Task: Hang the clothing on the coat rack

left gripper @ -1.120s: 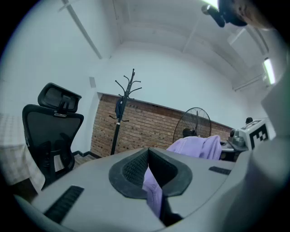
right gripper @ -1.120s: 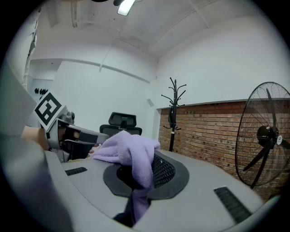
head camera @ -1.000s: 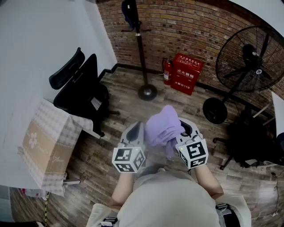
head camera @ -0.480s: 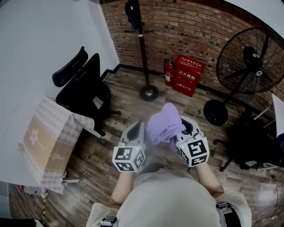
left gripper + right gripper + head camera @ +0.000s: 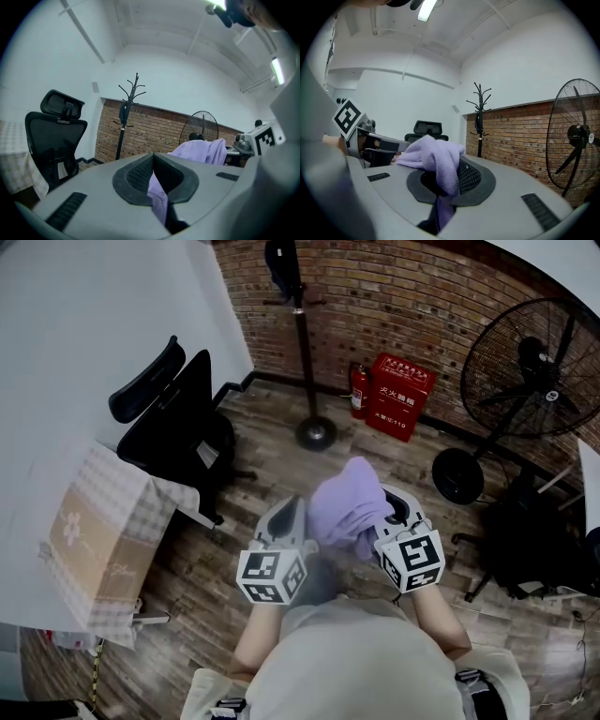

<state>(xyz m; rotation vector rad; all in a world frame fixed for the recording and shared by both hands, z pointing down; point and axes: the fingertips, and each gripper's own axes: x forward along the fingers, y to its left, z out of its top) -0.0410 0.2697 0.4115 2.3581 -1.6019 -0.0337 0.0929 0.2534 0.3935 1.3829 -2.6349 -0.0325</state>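
Lilac soft knitted garment (image 5: 349, 507) is held bunched between both grippers, above the wooden plank floor (image 5: 253, 432). Left gripper (image 5: 153, 161) is clamped narrow on one fold, right gripper (image 5: 443, 177) on another. Tall black metal coat rack (image 5: 302, 352) is seen well apart, by the red brick wall (image 5: 403, 296).

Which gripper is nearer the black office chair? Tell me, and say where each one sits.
Left. In the head view the black office chair stands up and to the left of the left gripper. The right gripper is farther off, beyond the purple garment clamped in both grippers' jaws.
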